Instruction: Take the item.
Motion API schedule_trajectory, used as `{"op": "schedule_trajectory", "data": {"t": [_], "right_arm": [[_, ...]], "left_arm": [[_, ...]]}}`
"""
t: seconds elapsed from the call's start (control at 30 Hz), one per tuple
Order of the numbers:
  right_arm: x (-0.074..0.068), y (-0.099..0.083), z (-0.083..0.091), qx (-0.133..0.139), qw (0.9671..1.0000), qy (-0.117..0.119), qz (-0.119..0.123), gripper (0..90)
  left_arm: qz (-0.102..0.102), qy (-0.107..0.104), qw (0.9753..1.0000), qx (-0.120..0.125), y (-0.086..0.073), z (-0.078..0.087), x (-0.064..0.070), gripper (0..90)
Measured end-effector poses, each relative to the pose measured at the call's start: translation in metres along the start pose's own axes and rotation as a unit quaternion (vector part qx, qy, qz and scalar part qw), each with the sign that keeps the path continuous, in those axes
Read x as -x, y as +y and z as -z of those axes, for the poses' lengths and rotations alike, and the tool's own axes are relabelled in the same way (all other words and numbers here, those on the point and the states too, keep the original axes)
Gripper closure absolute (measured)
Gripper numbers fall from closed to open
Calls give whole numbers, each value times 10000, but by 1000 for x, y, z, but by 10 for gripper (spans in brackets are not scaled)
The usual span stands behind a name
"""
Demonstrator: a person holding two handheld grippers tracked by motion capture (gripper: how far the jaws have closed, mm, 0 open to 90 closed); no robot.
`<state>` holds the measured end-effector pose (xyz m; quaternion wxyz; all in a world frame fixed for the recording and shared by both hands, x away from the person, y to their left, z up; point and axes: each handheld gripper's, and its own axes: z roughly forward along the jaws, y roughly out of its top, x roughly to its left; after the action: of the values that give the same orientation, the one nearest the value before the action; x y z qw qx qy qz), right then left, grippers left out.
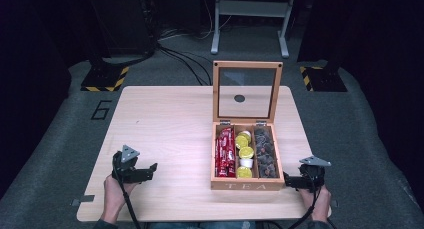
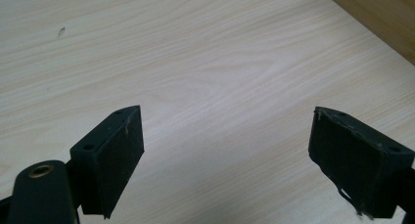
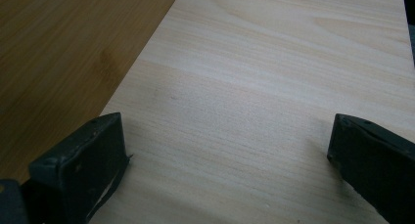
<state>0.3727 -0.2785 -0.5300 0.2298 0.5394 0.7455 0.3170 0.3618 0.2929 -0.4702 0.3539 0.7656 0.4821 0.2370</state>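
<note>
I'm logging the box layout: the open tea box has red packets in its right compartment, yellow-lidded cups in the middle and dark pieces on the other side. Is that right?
Not quite. In the high view the red packets fill the left compartment of the tea box, not the right. The yellow-lidded cups do sit in the middle, and the dark pieces fill the right compartment.
</note>
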Motion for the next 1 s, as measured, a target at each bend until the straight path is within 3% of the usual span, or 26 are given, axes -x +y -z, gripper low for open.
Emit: {"op": "schedule_trajectory", "data": {"t": [0.5,0.8,1.0], "right_arm": [[0,0,0,1,10000,12,6,4],[0,0,0,10,10000,13,38,7],[0,0,0,17,10000,5,41,8]], "left_arm": [[-213,-207,9995,148,23,-4,22,136],[-487,-406,9978,174,44,-9,39,131],[-529,-488,9971,233,53,-14,49,132]]}}
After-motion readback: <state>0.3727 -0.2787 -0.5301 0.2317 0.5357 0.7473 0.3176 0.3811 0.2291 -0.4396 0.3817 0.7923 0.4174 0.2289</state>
